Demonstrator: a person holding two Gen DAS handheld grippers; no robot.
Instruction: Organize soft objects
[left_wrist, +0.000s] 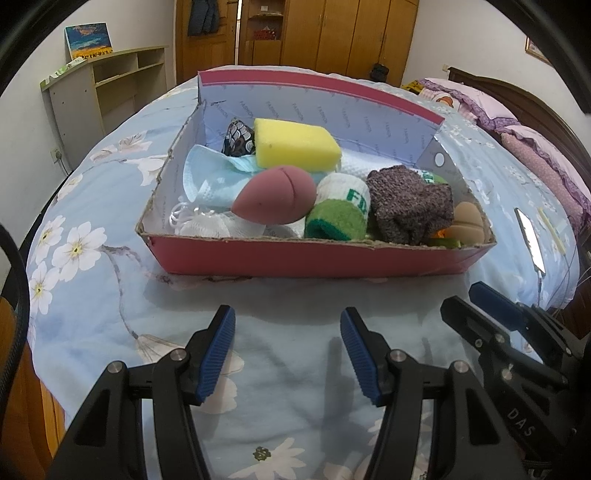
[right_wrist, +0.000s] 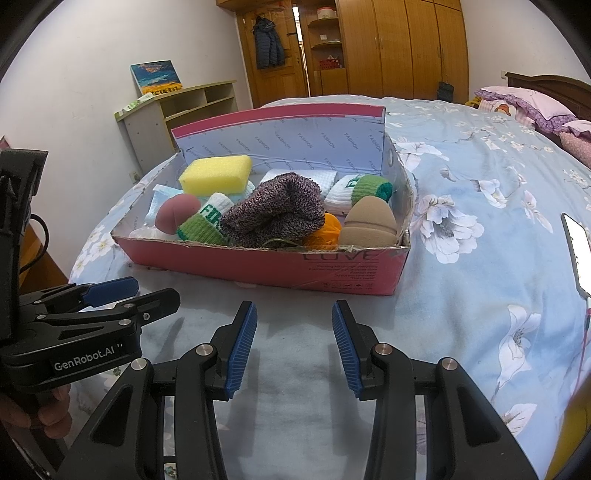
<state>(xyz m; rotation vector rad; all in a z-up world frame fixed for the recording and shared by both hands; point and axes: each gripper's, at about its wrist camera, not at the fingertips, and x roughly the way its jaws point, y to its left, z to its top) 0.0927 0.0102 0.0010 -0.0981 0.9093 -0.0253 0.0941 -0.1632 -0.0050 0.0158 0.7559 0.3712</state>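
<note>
A red cardboard box (left_wrist: 295, 258) (right_wrist: 332, 275) sits on the bed, filled with soft items: a yellow sponge (left_wrist: 295, 144) (right_wrist: 218, 173), a maroon egg sponge (left_wrist: 277, 199) (right_wrist: 177, 214), a purple knit piece (left_wrist: 410, 203) (right_wrist: 277, 210), green-cuffed white socks (left_wrist: 340, 214) (right_wrist: 207, 221), a blue face mask (left_wrist: 210, 177), a tan egg sponge (right_wrist: 369, 221) and an orange item (right_wrist: 327, 229). My left gripper (left_wrist: 288, 317) is open and empty over the bedspread in front of the box. My right gripper (right_wrist: 294, 310) is open and empty, beside the left.
The bedspread (right_wrist: 480, 258) is light blue with white flowers. A lit phone (right_wrist: 578, 251) (left_wrist: 530, 240) lies to the right of the box. Pink pillows (right_wrist: 524, 107) lie at the headboard. A low shelf (right_wrist: 177, 110) stands by the left wall and wooden wardrobes (right_wrist: 406, 44) behind.
</note>
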